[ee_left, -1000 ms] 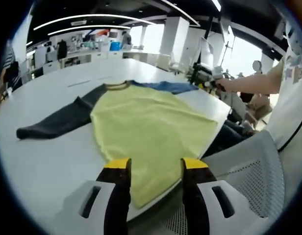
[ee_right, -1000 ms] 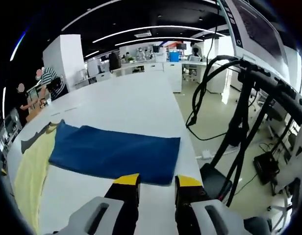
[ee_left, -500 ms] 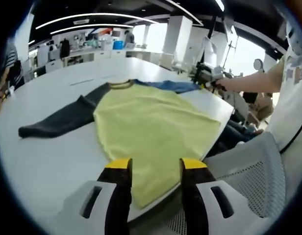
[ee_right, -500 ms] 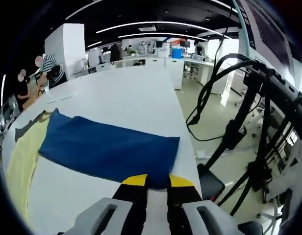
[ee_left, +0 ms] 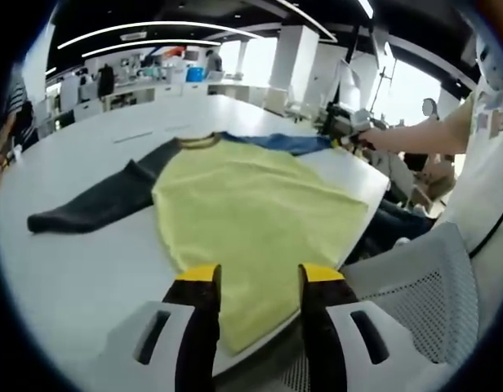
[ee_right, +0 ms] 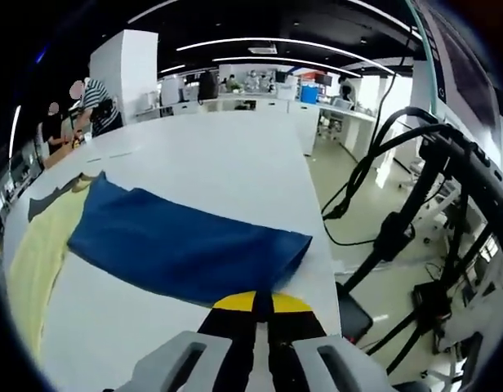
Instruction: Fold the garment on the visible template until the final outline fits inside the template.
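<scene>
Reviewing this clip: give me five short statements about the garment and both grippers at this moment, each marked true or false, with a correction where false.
1. The right gripper has its jaws closed at the cuff end of the blue sleeve. True.
2. The left gripper is clamped on the grey sleeve. False: its jaws stand apart at the hem of the yellow body, far from that sleeve.
3. The garment lies spread flat on the white table. True.
4. The blue sleeve is folded over the yellow body. False: it stretches out sideways, away from the body.
5. Both sleeves are the same colour. False: one is grey, one blue.
</scene>
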